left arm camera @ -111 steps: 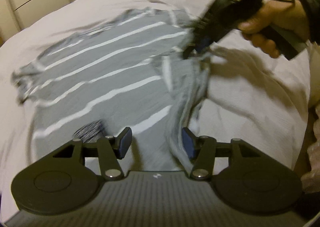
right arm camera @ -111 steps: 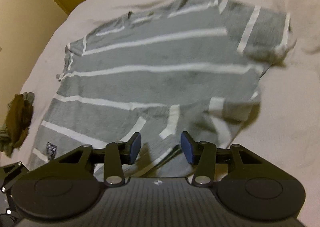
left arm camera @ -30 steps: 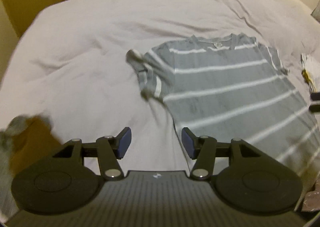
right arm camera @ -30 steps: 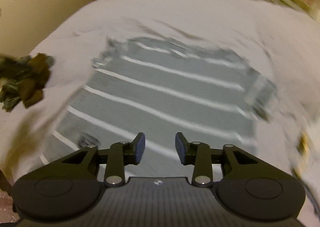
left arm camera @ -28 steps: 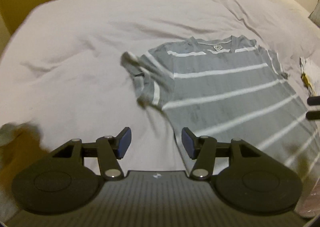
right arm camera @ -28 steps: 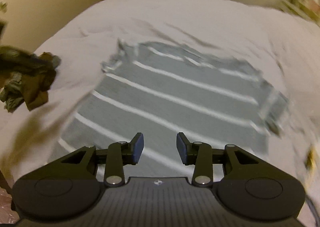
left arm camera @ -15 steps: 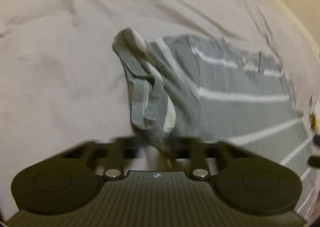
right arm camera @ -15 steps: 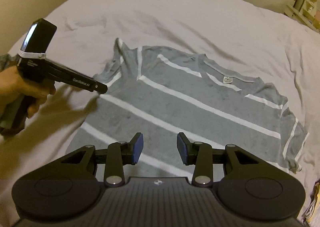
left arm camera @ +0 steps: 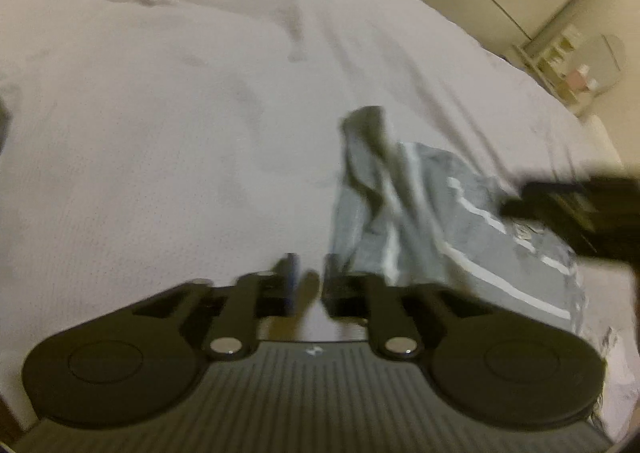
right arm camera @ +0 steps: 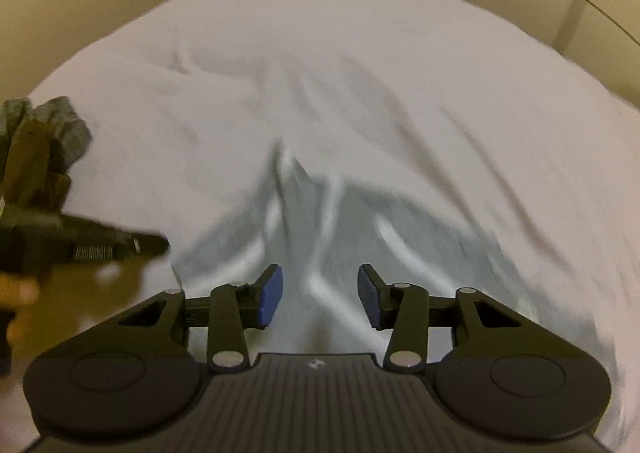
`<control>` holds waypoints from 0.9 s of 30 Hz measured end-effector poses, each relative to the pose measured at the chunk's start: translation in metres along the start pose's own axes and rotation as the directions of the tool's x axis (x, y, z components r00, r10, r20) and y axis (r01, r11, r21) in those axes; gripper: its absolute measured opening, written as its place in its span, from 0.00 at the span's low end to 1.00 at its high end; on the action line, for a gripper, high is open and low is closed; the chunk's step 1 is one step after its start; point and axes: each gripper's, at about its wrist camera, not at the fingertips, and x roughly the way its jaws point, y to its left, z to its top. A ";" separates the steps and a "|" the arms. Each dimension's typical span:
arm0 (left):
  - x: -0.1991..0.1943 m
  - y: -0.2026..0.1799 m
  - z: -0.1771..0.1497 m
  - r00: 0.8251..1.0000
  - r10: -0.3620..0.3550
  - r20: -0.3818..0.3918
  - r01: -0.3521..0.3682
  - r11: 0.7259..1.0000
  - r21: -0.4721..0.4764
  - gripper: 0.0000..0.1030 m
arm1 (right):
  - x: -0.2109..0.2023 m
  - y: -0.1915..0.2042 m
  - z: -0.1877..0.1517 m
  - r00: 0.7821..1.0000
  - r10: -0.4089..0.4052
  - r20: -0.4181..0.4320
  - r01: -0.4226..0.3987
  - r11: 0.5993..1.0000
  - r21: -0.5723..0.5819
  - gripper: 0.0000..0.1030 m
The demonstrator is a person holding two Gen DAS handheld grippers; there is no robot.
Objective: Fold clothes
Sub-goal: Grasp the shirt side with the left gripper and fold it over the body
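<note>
Left gripper [left arm camera: 307, 281]: jaws parting, only a narrow gap showing, nothing between the pads; bare bedsheet [left arm camera: 160, 133] under them. The bunched sleeve [left arm camera: 362, 173] of the grey striped T-shirt [left arm camera: 480, 245] sits just beside the right-hand finger, at or against its outer face; blur hides whether cloth touches it. Not a grip

Right gripper [right arm camera: 320, 295]: jaws spreading, blue pads [right arm camera: 270, 295] well apart, empty. It hangs over the shirt body, which shows between and beyond the fingers, heavily smeared by motion. In the left view the same tool appears as a dark blur [left arm camera: 580, 209] over the collar end

Shirt lies spread on the bed, stripes running across, collar label near the right tool, left sleeve crumpled upward into a ridge. A heap of dark clothes [right arm camera: 40, 157] sits at the bed edge, well apart

Step in hand, as I judge it: taking hold of the shirt's left side to start the first fold. Nothing folded yet

To do it well:
- shift the left jaws sideways so the sleeve edge lies between the pads, not alongside
- flatten that crumpled sleeve first, or it folds in as a lump
- pinch shirt layers only; the sheet is soft and will come up too
- both tools should grip along one side line so the fold runs straight
</note>
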 end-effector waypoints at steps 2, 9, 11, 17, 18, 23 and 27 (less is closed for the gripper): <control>0.006 -0.011 0.001 1.000 -0.017 -0.007 0.018 0.998 0.067 0.31 | 0.018 0.006 0.020 1.000 0.016 0.004 -0.015 0.997 -0.069 0.48; 0.029 -0.025 -0.005 0.999 -0.018 -0.048 0.026 0.986 0.165 0.03 | 0.081 0.014 0.060 0.995 0.080 -0.068 -0.095 0.958 -0.269 0.45; 0.023 -0.022 -0.012 1.000 -0.014 -0.021 0.017 0.990 0.141 0.03 | 0.098 0.016 0.064 0.991 0.079 -0.112 -0.110 0.947 -0.303 0.36; 0.012 -0.010 -0.028 1.000 0.013 0.022 -0.013 1.000 0.008 0.01 | 0.120 0.015 0.078 0.991 0.098 -0.092 -0.120 0.949 -0.291 0.00; 0.012 -0.008 -0.028 1.000 0.017 0.018 -0.017 1.000 -0.008 0.01 | 0.119 0.013 0.080 0.993 0.091 -0.073 -0.107 0.956 -0.272 0.00; 0.009 -0.001 -0.022 1.000 0.023 0.000 -0.023 1.000 -0.009 0.00 | 0.094 -0.001 0.079 0.998 0.065 0.023 -0.060 0.985 -0.159 0.27; 0.008 0.003 -0.010 0.999 -0.027 -0.032 0.027 1.000 -0.003 0.07 | 0.065 -0.010 0.060 0.997 0.038 0.059 -0.036 0.998 -0.046 0.36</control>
